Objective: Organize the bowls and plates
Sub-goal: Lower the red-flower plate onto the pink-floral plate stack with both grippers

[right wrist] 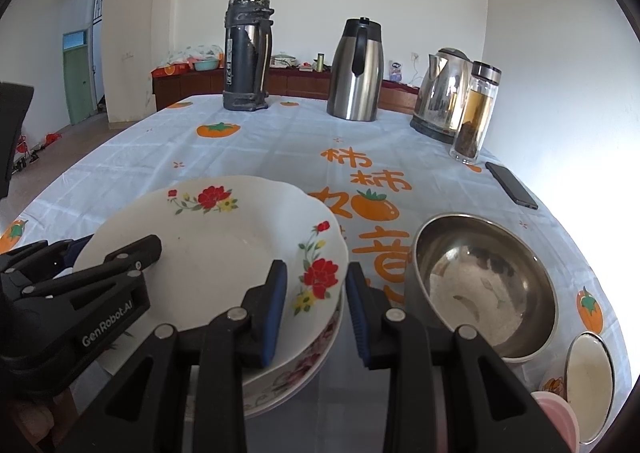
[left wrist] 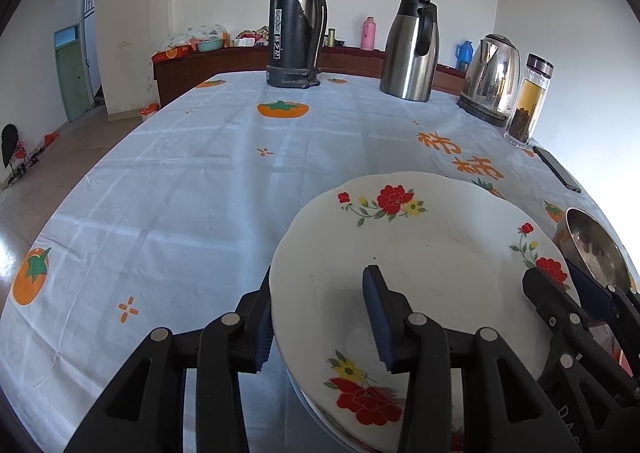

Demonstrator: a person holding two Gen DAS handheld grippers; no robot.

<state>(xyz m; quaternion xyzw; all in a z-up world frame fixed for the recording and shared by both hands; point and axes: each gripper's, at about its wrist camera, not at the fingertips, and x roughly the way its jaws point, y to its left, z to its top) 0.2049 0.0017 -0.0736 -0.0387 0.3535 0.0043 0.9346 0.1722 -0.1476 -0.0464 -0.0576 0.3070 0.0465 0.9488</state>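
1. The white flower plate [left wrist: 416, 253] sits on top of another plate with dark pink flowers [right wrist: 304, 369]. The stack is at the near edge of the worktop [left wrist: 200, 181], just left of the steel bowl [right wrist: 484, 285].

2. Your left tongs [left wrist: 320, 317] are spread wide around the plate's left rim. One finger is outside the rim and one is over the plate. They do not pinch it yet, as far as I can tell.

3. Your right tongs [right wrist: 316, 313] are also spread, around the right rim. Again, one finger is over the plate and one is outside.

4. The plate is hard and stiff, so it will not bend. It looks smooth and slippery, and I think it can break if it falls.

5. Hold it by the rim, where it curves up. Squeeze gently but firmly, with both sides level.

6. The steel bowl looks light and tough. Grab it by its thin rim. It is close to the right tongs, so take care not to bump it.

7. A small white bowl [right wrist: 590, 385] and something pink [right wrist: 556, 421] sit at the far right, near the edge.
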